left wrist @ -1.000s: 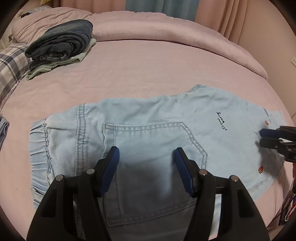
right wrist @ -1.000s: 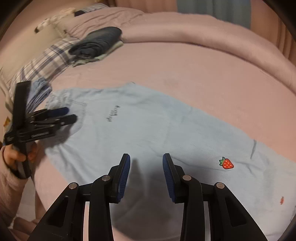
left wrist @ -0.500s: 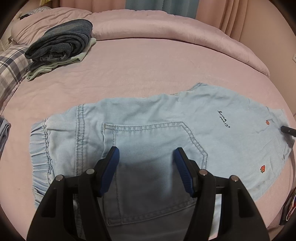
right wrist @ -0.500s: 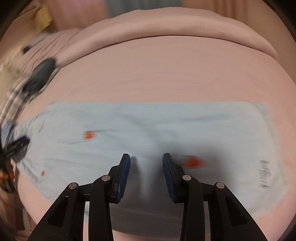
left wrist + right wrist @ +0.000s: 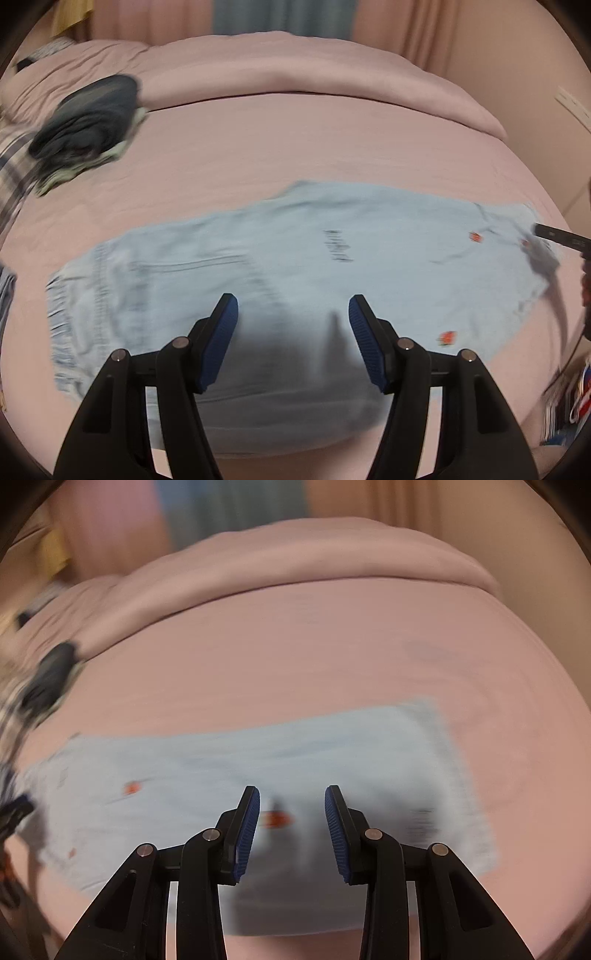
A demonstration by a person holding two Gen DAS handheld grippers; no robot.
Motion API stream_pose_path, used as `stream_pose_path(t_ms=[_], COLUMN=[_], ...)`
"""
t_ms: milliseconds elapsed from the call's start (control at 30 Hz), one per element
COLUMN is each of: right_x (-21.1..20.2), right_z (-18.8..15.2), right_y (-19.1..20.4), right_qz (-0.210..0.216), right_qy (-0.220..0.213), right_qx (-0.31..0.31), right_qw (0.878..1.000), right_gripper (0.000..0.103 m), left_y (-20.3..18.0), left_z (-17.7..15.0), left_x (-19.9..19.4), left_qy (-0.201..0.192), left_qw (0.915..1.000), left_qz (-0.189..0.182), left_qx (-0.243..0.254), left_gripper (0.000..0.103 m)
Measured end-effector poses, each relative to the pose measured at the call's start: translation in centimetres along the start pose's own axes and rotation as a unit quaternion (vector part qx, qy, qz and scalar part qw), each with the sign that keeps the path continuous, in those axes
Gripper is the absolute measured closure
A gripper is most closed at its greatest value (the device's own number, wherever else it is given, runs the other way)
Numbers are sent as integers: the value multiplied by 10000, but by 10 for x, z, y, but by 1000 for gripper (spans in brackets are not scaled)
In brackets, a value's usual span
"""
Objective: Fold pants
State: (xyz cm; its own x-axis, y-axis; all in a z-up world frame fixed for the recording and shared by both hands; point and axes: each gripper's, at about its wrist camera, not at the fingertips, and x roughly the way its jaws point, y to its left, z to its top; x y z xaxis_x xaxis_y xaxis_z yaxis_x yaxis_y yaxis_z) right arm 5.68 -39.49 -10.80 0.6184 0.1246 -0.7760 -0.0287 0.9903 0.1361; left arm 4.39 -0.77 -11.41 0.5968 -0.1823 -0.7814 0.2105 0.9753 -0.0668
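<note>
Left wrist view shows the pale blue pants (image 5: 295, 280) spread flat across the lower middle of the pink bed (image 5: 295, 147), ready for folding. Left claw (image 5: 293, 332) and right claw (image 5: 291, 827) hover above, jaws apart, empty.

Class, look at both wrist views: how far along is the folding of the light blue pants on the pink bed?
Done: the light blue pants lie spread flat on the pink bed; whether the legs are already doubled over is unclear. In hand: nothing; the left gripper and right gripper hover over the fabric, jaws apart and empty. Left: grasp an end and fold. A dark folded pile sits farther back.
</note>
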Motion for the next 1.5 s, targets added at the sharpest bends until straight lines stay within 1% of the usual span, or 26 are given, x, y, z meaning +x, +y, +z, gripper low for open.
stream_pose_path(t_ms=[67,133,200,233,300,367,433,500,567,633,700,800,867,900,967,1000,1033,1067,1100,1133,1200,1300,1333,1433,1467,1500], right_x=[7,16,22,21,14,6,0,-10,-15,-16,-6,28,45,54,43,36,21,9,-6,-17,-45,-68,-74,-64,-58,-50], right_z=[-5,-14,-25,-27,-32,-36,-34,-29,-21,-11,3,26,24,27,27,27,27,22,15,8,-18,-58,-78,-108,-112,-106], right_y=[15,25,19,11,-4,-24,-56,-85,-93,-86,-68,-44,-51,-62,-90,-98,-105,-108,-113,-118,-128,-132,-134,-134,-133,-131], right_qz=[129,23,-199,-224,-224,-444,-703,-973,-1231,-999,-492,-323,-430,-430,-121,-213,-501,-713,-737,-587,-67,213,497,966,1012,1044], right_qy=[116,292,412,379,294,272,248,146,31,-130,-240,-83,122,187,35,-41,-175,-280,-395,-476,-614,-632,-606,-386,-305,-276], right_qx=[-216,-448,-556,-547,-367,-165,159,546,725,656,442,152,161,340,808,981,1050,1101,1228,1367,1768,2216,2457,2974,3054,3088], right_qw=[9996,9986,9974,9975,9986,9985,9971,9936,9897,9927,9975,9993,9989,9983,9967,9949,9931,9910,9889,9877,9823,9729,9662,9491,9464,9450], right_gripper=[66,66,66,66,66,66,66,66,66,66,66,66,66,66,66,66,66,65,60,56,55,55,55,55,55,55], left_y=[-16,-25,-23,-21,-14,-9,-7,-10,-21,-37,-58,-96,-117,-123,-130,-133,-135,-137,-137,-139,-145,-164,-170,-189,-196,-199], left_z=[-1,-6,-12,-18,-25,-29,-30,-28,-23,-12,-1,14,19,19,19,18,17,18,21,23,28,37,39,45,44,45], left_x=[7,16,25,30,28,23,19,18,20,22,26,38,48,54,64,64,64,63,64,63,62,64,66,76,78,80], left_qy=[106,277,464,570,517,513,541,575,592,546,503,511,577,676,832,842,844,861,870,870,837,798,808,924,966,991], left_qw=[9997,9992,9985,9978,9982,9982,9981,9978,9974,9972,9963,9927,9901,9894,9878,9873,9868,9859,9855,9851,9842,9798,9782,9706,9682,9666], left_qz=[34,21,70,159,51,-48,-110,-53,25,-118,-352,-705,-910,-915,-917,-893,-894,-947,-1005,-1083,-1238,-1577,-1681,-2108,-2223,-2292], left_qx=[201,293,293,309,299,300,290,320,405,490,606,830,900,905,946,1011,1055,1075,1053,1011,948,932,913,702,619,568], left_gripper=[41,41,41,41,41,41,41,41,41,40,40,40,40,40,40,38,37,37,37,37,37,36,36,36,36,36])
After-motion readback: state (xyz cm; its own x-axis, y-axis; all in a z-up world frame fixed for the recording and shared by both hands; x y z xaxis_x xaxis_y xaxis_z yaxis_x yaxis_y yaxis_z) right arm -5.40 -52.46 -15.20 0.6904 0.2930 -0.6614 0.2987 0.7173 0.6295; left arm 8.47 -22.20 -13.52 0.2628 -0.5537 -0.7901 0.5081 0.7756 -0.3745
